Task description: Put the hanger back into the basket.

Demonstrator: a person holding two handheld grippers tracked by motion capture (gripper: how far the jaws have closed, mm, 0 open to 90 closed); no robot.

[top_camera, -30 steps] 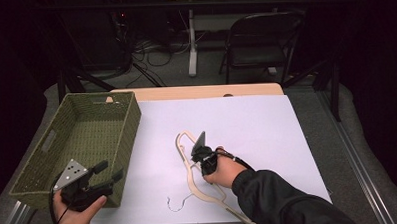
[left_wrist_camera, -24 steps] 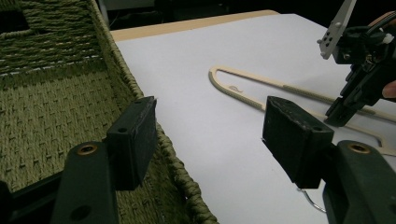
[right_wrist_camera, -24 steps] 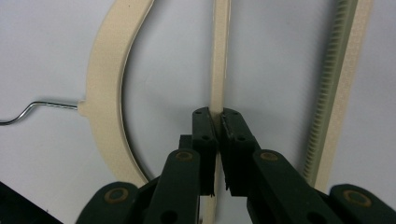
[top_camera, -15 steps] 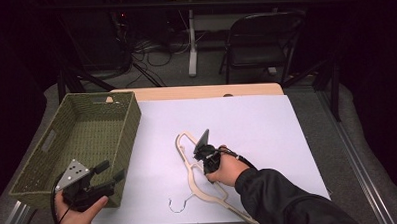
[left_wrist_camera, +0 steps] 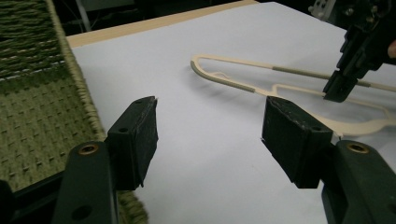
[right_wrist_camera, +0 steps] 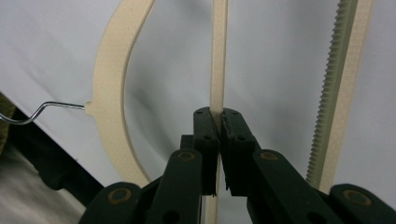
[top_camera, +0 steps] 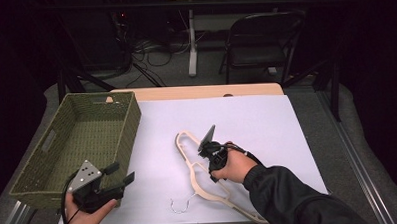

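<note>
A white sheet is covering the worktop (top_camera: 267, 119). The right gripper (right_wrist_camera: 217, 122) is pinching a thin bar of the cream hanger (top_camera: 196, 167) lying near center. The left gripper (left_wrist_camera: 210, 128) is holding its fingers wide and empty beside the green basket (top_camera: 72, 141).

The right gripper (top_camera: 211, 152), jaws pinched together, tilts down from a dark-sleeved arm, while the left gripper (top_camera: 119, 174) (jaws spread wide) rests low in the left hand (top_camera: 85, 216).
</note>
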